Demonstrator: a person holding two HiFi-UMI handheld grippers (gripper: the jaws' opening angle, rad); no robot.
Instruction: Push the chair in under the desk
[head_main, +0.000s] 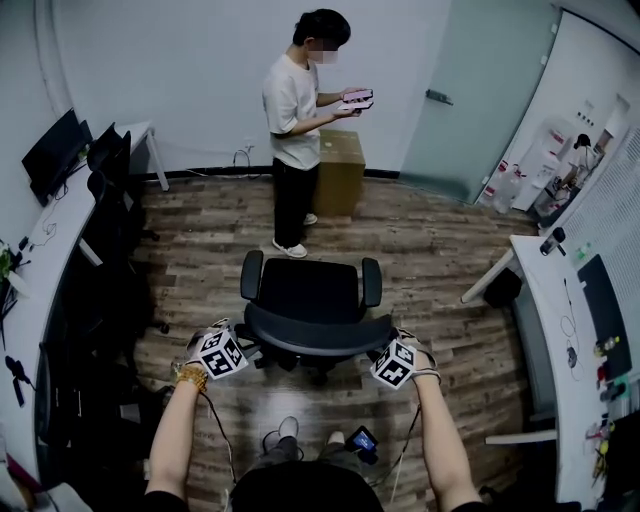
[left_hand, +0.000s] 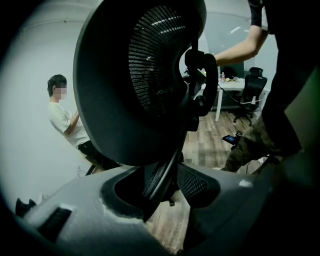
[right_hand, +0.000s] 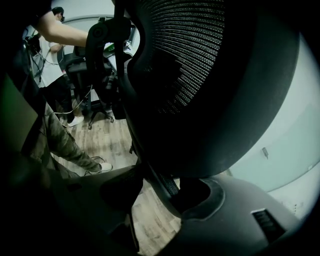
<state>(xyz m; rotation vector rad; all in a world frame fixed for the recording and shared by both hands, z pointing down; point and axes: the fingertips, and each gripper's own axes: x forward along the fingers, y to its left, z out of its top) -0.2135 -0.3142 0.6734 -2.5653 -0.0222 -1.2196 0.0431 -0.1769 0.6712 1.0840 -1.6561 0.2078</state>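
Seen from above, a black office chair (head_main: 305, 295) stood in the middle of a wood floor (head_main: 440, 240). It was well apart from the white desk on the left (head_main: 40, 270) and the white desk on the right (head_main: 550, 290), and its seat faced away from the wearer.

The left gripper (head_main: 243, 343) and the right gripper (head_main: 377, 352) each held 1 side of the backrest. In both gripper views the jaws stood partly apart, clamped on the backrest's rim that ran between them.

The step looked like steering the chair toward a desk. Even pressure from both grips and a level push should keep it rolling straight rather than tipping.

Open floor lay around the chair. A standing person (head_main: 295, 130) and a cardboard box (head_main: 340, 170) were beyond it. Dark chairs (head_main: 110, 200) crowded the left desk; the right desk's edge looked freer.
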